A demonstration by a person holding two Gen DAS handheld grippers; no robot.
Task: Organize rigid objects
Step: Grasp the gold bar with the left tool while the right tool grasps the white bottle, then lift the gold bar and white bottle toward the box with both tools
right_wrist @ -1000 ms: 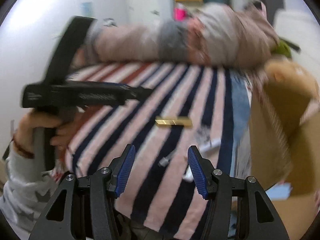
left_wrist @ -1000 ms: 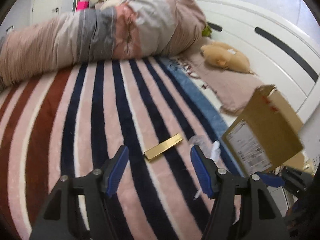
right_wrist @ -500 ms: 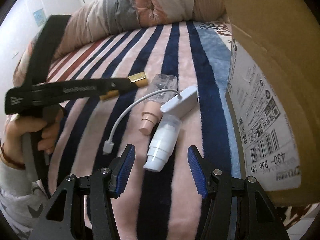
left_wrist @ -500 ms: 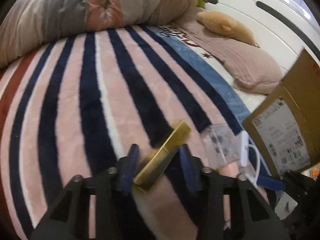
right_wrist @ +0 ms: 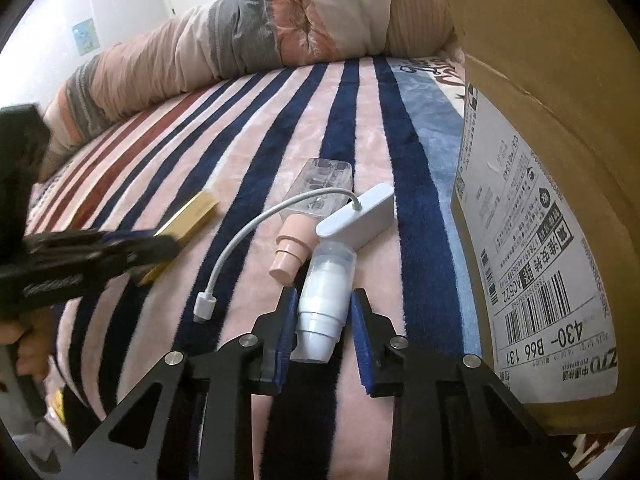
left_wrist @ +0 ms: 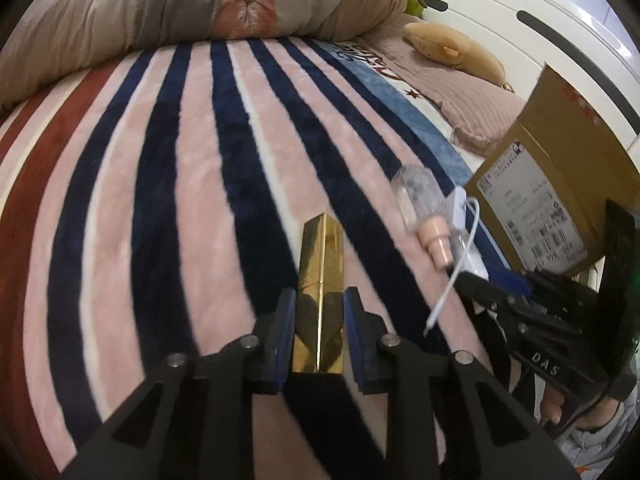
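Note:
My left gripper [left_wrist: 319, 312] is shut on a gold rectangular case [left_wrist: 321, 276] that lies on the striped blanket; it also shows in the right wrist view [right_wrist: 188, 216]. My right gripper [right_wrist: 323, 320] has its jaws closely around a white pump bottle [right_wrist: 326, 292], which lies on the blanket; the left pad touches it and a small gap shows at the right pad. A clear bottle with a pink cap [right_wrist: 308, 216] and a white adapter with a cable [right_wrist: 356, 216] lie just beyond.
An open cardboard box [right_wrist: 552, 184] with a shipping label stands at the right, also in the left wrist view [left_wrist: 552, 184]. A rolled duvet [left_wrist: 200, 12] lies across the far side. A pillow [left_wrist: 472, 104] and plush toy [left_wrist: 452, 48] sit by the white headboard.
My left gripper closed on the gold case, which now points straight ahead. My right gripper moved forward and narrowed around the white pump bottle.

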